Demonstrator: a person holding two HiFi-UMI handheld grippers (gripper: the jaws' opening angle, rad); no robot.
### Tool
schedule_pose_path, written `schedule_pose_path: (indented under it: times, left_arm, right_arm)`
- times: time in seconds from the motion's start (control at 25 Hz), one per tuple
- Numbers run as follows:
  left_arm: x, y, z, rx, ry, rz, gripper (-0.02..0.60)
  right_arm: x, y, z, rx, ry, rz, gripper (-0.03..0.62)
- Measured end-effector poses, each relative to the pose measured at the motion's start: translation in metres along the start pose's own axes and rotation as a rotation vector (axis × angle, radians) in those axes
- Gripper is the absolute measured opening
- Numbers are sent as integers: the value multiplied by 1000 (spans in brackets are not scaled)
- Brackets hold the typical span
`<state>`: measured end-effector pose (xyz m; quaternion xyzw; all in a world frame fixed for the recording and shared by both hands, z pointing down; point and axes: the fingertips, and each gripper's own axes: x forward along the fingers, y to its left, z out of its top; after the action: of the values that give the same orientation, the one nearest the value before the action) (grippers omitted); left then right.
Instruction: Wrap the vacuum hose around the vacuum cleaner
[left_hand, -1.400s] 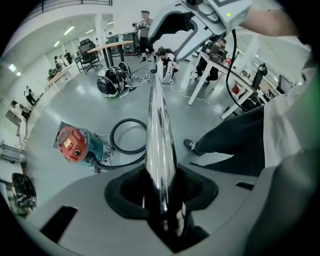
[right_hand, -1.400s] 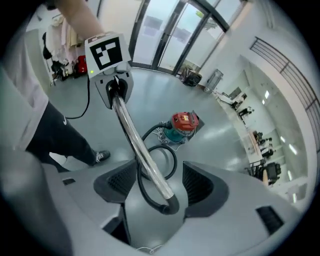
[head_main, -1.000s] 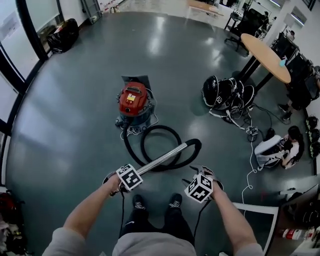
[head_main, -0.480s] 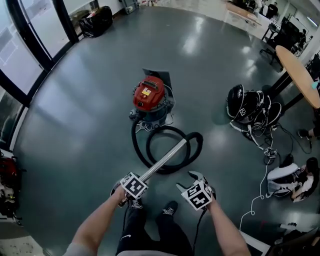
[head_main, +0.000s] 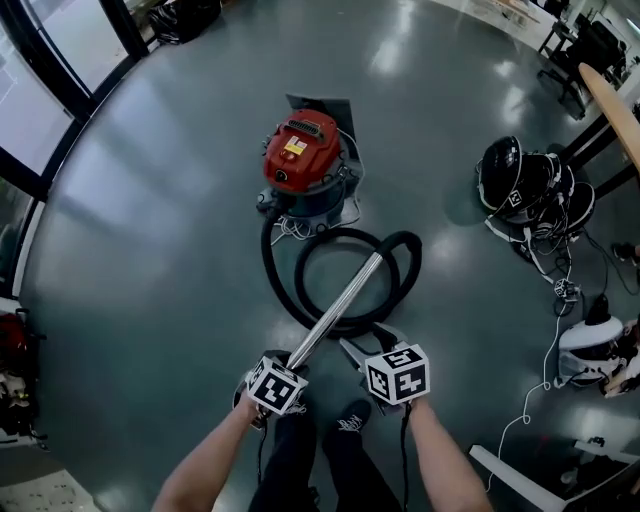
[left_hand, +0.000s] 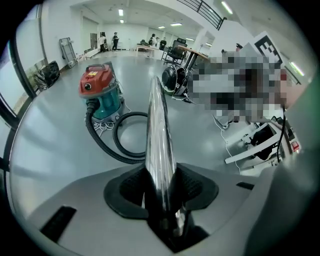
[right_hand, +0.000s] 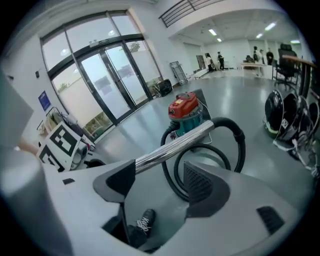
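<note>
Cleaner (head_main: 305, 160): red lid, teal body, upright on the grey floor (head_main: 150, 230), well ahead of the feet.
Hose (head_main: 412, 262): black and ribbed, lying on the floor; leaving the cleaner's base, curling into a loop just in front of it, then arching over to the wand's far end.
Wand (head_main: 340, 305): shiny metal tube, slanting from the left tongs up across the loop.
Left tongs (head_main: 290, 362): clenched on the wand's near end, both pads pressed against the tube.
Right tongs (head_main: 365, 345): released, jaws spread wide, just beside the wand; tube crossing past one jaw tip, contact unclear; floor, hose loop and a shoe seen through the gap.
Cord (head_main: 290, 228): white, bunched at the cleaner's base.
Shoe (head_main: 350, 420): black with white laces, below the tongs.
Gear (head_main: 520, 185): black, heaped on the floor well to the right.
</note>
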<state>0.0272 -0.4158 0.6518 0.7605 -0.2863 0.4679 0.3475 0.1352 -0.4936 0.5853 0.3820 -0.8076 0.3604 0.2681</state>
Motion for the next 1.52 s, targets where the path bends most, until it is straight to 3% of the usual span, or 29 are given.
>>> schedule_pose_path:
  times: [0.16, 0.24, 0.44, 0.64, 0.84, 0.96, 1.0, 1.2, 1.32, 1.44, 1.52]
  left_arm:
    - [35, 15, -5, -17, -32, -17, 158]
    - [52, 21, -8, -17, -52, -26, 158]
    - [87, 37, -16, -40, -97, -42, 158]
    - [115, 48, -24, -93, -112, -63, 158]
    - [129, 56, -35, -109, -116, -53, 158]
    - [135, 57, -37, -126, -115, -65, 158]
    - [137, 58, -38, -133, -117, -76, 158]
    - [148, 55, -47, -160, -85, -115, 158]
    - [152, 49, -57, -126, -44, -157, 169]
    - [151, 42, -78, -100, 5, -208, 272]
    - [143, 42, -91, -99, 23, -223, 279]
  right_arm:
    - [60, 7, -12, 103, -23, 41, 340]
    - [90, 3, -18, 208, -46, 45, 371]
    - [158, -29, -35, 492, -86, -6, 373]
    - [213, -53, -47, 684, -106, -43, 373]
    - [251, -52, -52, 727, -93, -17, 370]
    - [259, -55, -52, 763, -85, -53, 143]
    - [262, -56, -52, 779, -87, -61, 128]
    - [269, -58, -64, 801, -75, -105, 109]
    - [271, -60, -67, 793, -75, -128, 107]
    - [272, -67, -64, 803, -95, -145, 107]
    - [273, -71, -63, 805, -97, -154, 108]
